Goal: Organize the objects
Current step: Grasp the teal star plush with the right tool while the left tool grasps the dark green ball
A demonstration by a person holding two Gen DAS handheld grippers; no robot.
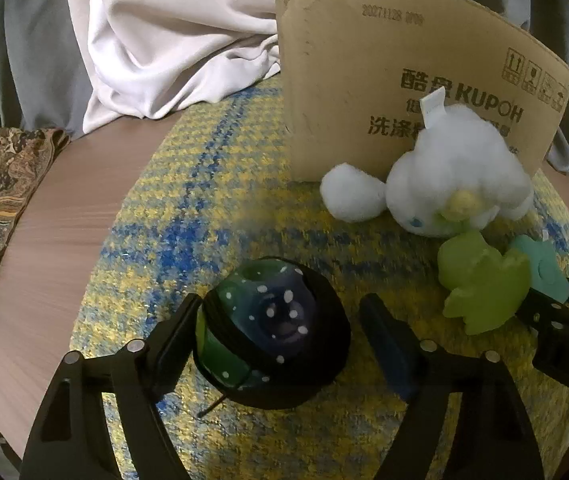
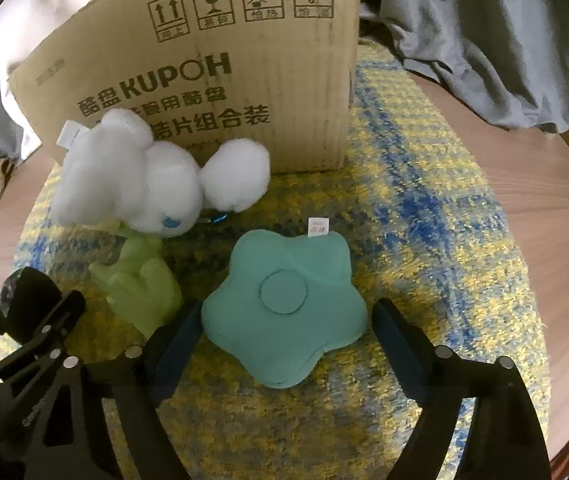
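Observation:
A dark round toy with white dots [image 1: 272,320] lies on the yellow-and-blue mat [image 1: 204,200]. My left gripper [image 1: 280,332] is open around it; the left finger touches it, the right finger stands apart. A teal star cushion [image 2: 284,304] lies between the open fingers of my right gripper [image 2: 284,328]. A white plush [image 2: 144,176] and a light green toy [image 2: 140,284] lie before the cardboard box [image 2: 212,64]. The plush [image 1: 452,184], green toy [image 1: 480,280] and box [image 1: 384,80] also show in the left wrist view.
The mat lies on a brown wooden table [image 1: 64,208]. White cloth [image 1: 164,48] and grey cloth [image 2: 484,40] lie behind the box. A patterned fabric [image 1: 0,184] sits at the table's left edge. The left gripper [image 2: 24,320] shows at lower left in the right wrist view.

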